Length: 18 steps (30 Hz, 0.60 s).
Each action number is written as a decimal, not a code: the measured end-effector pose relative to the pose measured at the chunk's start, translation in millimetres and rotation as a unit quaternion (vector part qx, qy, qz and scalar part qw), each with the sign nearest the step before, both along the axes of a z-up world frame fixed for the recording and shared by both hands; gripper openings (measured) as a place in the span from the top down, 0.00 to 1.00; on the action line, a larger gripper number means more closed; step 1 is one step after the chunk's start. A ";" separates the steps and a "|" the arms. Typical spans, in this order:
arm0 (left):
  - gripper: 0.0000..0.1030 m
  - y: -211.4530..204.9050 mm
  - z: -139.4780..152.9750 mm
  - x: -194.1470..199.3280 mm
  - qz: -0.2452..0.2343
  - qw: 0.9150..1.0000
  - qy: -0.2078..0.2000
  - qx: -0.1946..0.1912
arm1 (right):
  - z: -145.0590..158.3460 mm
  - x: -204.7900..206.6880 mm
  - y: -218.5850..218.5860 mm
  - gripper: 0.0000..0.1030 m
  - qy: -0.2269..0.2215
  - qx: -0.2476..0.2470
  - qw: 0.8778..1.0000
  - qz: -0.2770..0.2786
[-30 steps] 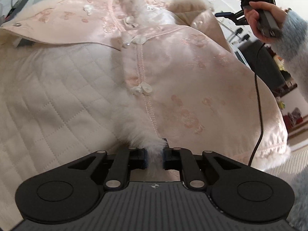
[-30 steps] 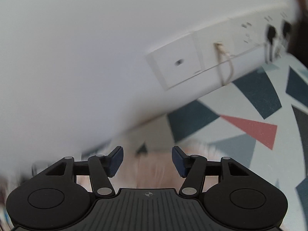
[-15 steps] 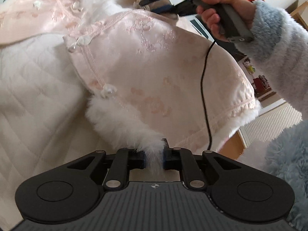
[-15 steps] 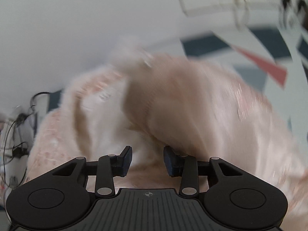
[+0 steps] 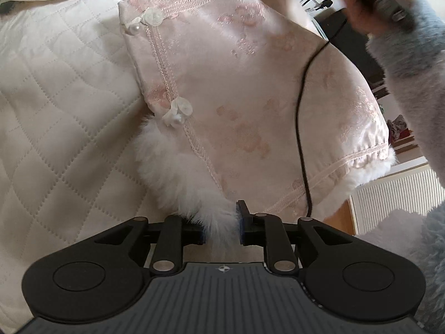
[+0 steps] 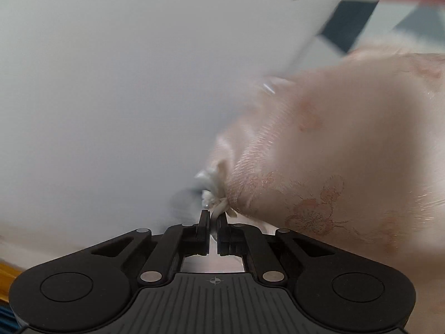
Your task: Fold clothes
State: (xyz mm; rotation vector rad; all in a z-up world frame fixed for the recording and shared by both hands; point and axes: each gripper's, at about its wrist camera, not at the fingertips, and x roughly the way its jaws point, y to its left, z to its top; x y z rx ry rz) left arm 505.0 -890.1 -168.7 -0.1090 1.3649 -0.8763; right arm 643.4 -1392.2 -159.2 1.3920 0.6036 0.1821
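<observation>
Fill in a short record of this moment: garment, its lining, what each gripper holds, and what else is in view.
garment: pink brocade jacket with white fur trim and knot buttons
lining: white quilted lining, exposed on the left
left gripper: shut on the fur trim at the front hem
right gripper: shut on a jacket edge; view blurred
also seen: hand in a fuzzy grey sleeve, black cable

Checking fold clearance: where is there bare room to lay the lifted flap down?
Free: the quilted lining, left of the frog-button edge. Crowded: the right, where the pink flap, a black cable and the fluffy sleeve overlap.
</observation>
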 end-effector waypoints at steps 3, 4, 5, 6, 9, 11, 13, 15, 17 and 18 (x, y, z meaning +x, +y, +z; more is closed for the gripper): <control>0.80 2.5 -2.0 1.3 0.003 1.000 0.004 -0.005 | 8.6 -6.0 -16.2 0.95 -0.036 0.042 0.998 -0.024; 0.80 3.4 -2.8 1.8 0.004 1.000 0.006 -0.007 | 11.4 -8.0 -21.7 0.95 -0.044 0.048 0.997 -0.032; 0.79 4.3 -3.5 2.2 0.005 1.000 0.007 -0.009 | 12.5 -10.6 -27.4 0.95 -0.052 0.062 0.996 -0.041; 0.79 5.1 -4.3 2.6 0.006 1.000 0.009 -0.011 | 9.1 -15.2 -33.8 0.95 -0.064 0.095 0.992 -0.053; 0.79 9.5 -8.4 3.8 0.011 1.000 0.016 -0.019 | 1.2 -27.7 -50.8 0.93 -0.095 0.165 0.978 -0.085; 0.79 10.9 -10.5 4.9 0.014 0.999 0.022 -0.022 | 0.6 -35.0 -59.3 0.86 -0.064 0.130 0.984 -0.101; 0.79 11.0 -10.7 5.9 0.014 0.999 0.023 -0.022 | 1.8 -41.8 -66.6 0.61 -0.005 0.061 0.991 -0.117; 0.79 8.3 -9.9 7.2 0.011 1.000 0.021 -0.021 | 2.9 -43.8 -66.6 0.63 0.040 -0.017 0.992 -0.117; 0.79 2.6 -9.6 7.7 0.007 1.000 0.016 -0.018 | 3.1 -49.0 -58.4 0.65 0.059 -0.078 0.989 -0.108; 0.79 2.2 -9.8 7.8 0.005 1.000 0.014 -0.017 | 2.8 -52.0 -50.7 0.65 0.065 -0.099 0.988 -0.097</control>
